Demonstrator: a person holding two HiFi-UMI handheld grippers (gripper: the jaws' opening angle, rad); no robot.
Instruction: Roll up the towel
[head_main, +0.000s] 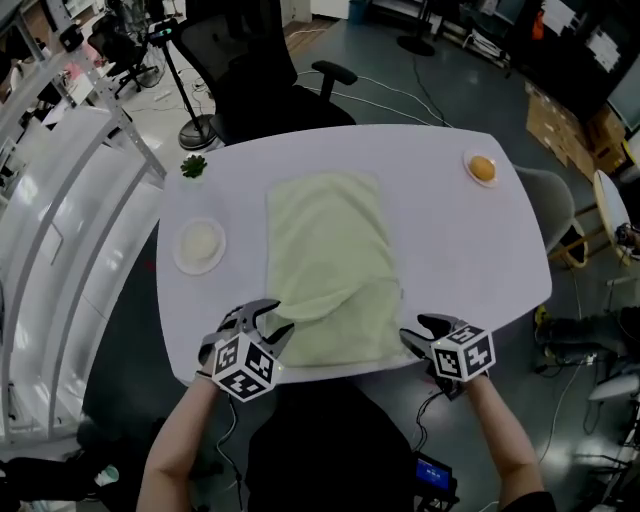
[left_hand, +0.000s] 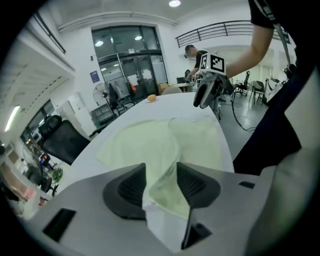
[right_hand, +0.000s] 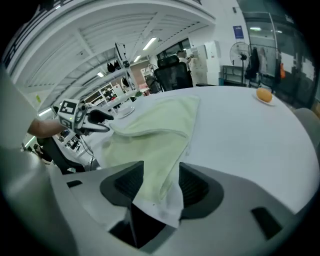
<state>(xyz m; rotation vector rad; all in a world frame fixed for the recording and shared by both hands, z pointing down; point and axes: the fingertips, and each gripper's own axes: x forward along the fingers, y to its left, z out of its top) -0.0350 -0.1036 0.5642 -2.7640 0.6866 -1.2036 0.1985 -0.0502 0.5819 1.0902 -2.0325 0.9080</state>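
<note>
A pale green towel lies lengthwise on the white table, its near end lifted into a loose fold. My left gripper stands at the near left corner. In the left gripper view its jaws are apart, with the towel's corner hanging loosely between the pads. My right gripper stands at the near right corner. In the right gripper view it is open too, with the towel's edge draped between the pads. Each gripper shows in the other's view: the right and the left.
A white dish sits left of the towel, with a small green sprig beyond it. An orange thing on a small plate is at the far right corner. A black office chair stands behind the table.
</note>
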